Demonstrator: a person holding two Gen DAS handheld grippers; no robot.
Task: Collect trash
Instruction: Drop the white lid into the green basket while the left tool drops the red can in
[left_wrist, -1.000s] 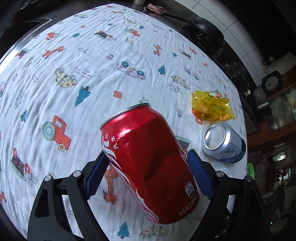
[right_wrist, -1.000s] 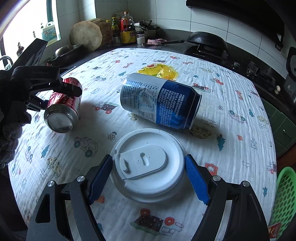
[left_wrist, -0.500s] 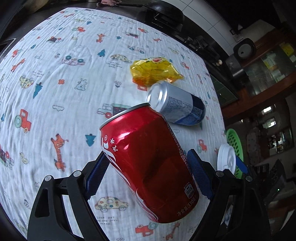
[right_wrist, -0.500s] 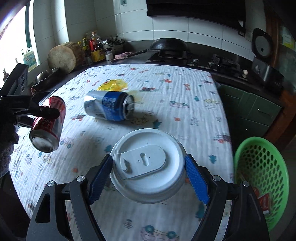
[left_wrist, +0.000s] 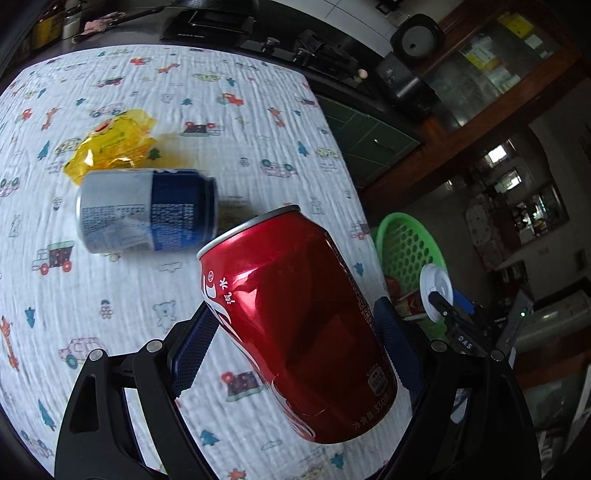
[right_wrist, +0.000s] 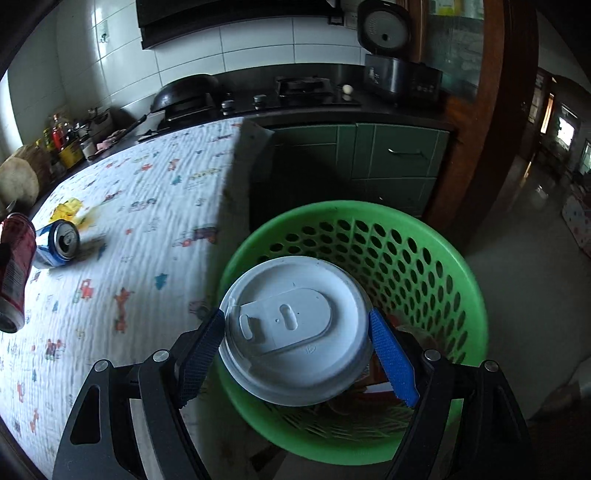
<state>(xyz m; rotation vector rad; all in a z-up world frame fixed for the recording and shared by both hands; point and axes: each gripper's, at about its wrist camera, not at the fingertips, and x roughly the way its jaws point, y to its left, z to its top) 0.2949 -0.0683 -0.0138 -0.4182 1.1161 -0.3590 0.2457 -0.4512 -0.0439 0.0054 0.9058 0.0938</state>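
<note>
In the right wrist view, the right gripper (right_wrist: 295, 334) filled the lower centre of the frame, its blue pads clamped on either side of a white plastic-lidded disposable cup (right_wrist: 295, 336), seen lid-on. Directly behind and below the cup sat the round green perforated plastic basket (right_wrist: 424, 258), its open mouth spread across the centre and lower right; the cup hung over the basket's near-left rim, so the drop looked close at hand, and this gripper was the nearer of the two to the basket

In the left wrist view, the left gripper (left_wrist: 295, 339) held a dented red aluminium drink can (left_wrist: 295, 310) at lower centre, its long axis slanting from lower right up towards the upper left. The basket lay to the right of that can, past the table edge. Farther off, at left of frame, a blue and silver drink can (left_wrist: 147, 210) lay on its side on the white cartoon-print tablecloth (left_wrist: 258, 110), touching a crumpled yellow plastic wrapper (left_wrist: 110, 144) behind it
</note>
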